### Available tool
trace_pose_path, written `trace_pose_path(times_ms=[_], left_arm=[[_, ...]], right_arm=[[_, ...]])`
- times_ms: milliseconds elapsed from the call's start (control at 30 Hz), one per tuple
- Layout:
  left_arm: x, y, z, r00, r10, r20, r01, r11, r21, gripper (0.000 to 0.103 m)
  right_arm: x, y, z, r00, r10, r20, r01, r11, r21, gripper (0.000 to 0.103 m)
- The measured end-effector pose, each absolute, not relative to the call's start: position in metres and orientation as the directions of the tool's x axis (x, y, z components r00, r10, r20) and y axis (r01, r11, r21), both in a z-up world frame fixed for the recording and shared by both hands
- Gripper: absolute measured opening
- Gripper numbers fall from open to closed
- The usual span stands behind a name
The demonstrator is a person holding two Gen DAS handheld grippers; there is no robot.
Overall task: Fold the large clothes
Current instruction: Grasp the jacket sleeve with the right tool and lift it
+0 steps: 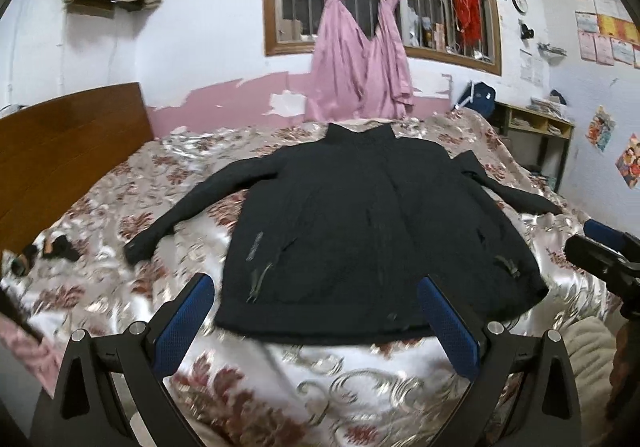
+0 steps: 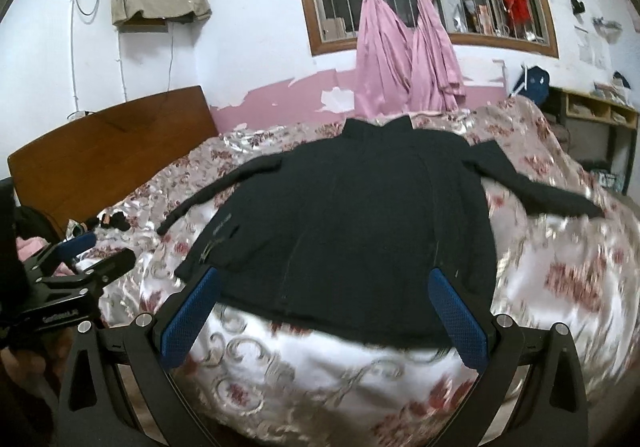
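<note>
A black jacket [image 1: 360,223] lies spread flat on the floral bedspread [image 1: 120,279], collar toward the window, both sleeves stretched outward. It also shows in the right wrist view [image 2: 360,223]. My left gripper [image 1: 316,287] is open and empty, held above the near edge of the bed, in front of the jacket's hem. My right gripper [image 2: 324,279] is open and empty, also just short of the hem. The right gripper shows at the right edge of the left wrist view [image 1: 600,247]. The left gripper shows at the left of the right wrist view [image 2: 92,255].
A wooden headboard [image 1: 60,151] stands at the left. Small dark items [image 1: 52,251] lie on the bed near it. Pink curtains [image 1: 360,59] hang at the barred window behind the bed. A shelf unit [image 1: 536,127] stands at the right wall.
</note>
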State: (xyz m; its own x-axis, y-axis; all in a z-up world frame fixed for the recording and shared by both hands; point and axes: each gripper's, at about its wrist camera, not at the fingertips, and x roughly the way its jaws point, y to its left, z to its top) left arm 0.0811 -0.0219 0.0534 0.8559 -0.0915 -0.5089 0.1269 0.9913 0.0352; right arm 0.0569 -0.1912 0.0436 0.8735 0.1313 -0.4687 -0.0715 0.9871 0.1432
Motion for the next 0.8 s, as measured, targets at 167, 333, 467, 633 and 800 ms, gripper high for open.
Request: trace_pose_path(times_ms=[167,333,467,633,800], left_arm=[[0.132,-0.044,0.07,0.8,-0.116,-0.589,0.139,0.99,-0.006,0.103],[0.176,-0.072,0.075,0.766,-0.135,-0.628,0.178,0.984,0.006,0.103],[0.213,-0.097,0.069,0.738,-0.203,-0.644,0.226,0.973,-0.047,0.103],[0.264,-0.144,0.051,0.703,-0.25,-0.666,0.267,0.961,-0.079,0.103],[0.316,-0.191,0.035,0.668,-0.366,-0.648,0.345,0.924,-0.166,0.103]], right_arm=[[0.09,-0.225,0.065,0.86,0.104,-0.5,-0.048,0.991,0.125,0.102],[0.128,-0.274,0.053,0.797,0.099,-0.596,0.029,0.979,0.201,0.102],[0.149,-0.32,0.031,0.764,0.059,-0.643,0.141,0.956,0.255,0.102],[0.174,-0.386,-0.007,0.718,-0.041,-0.694,0.331,0.898,0.29,0.102],[0.216,-0.458,-0.049,0.697,-0.003,-0.717,0.515,0.699,0.497,0.102]])
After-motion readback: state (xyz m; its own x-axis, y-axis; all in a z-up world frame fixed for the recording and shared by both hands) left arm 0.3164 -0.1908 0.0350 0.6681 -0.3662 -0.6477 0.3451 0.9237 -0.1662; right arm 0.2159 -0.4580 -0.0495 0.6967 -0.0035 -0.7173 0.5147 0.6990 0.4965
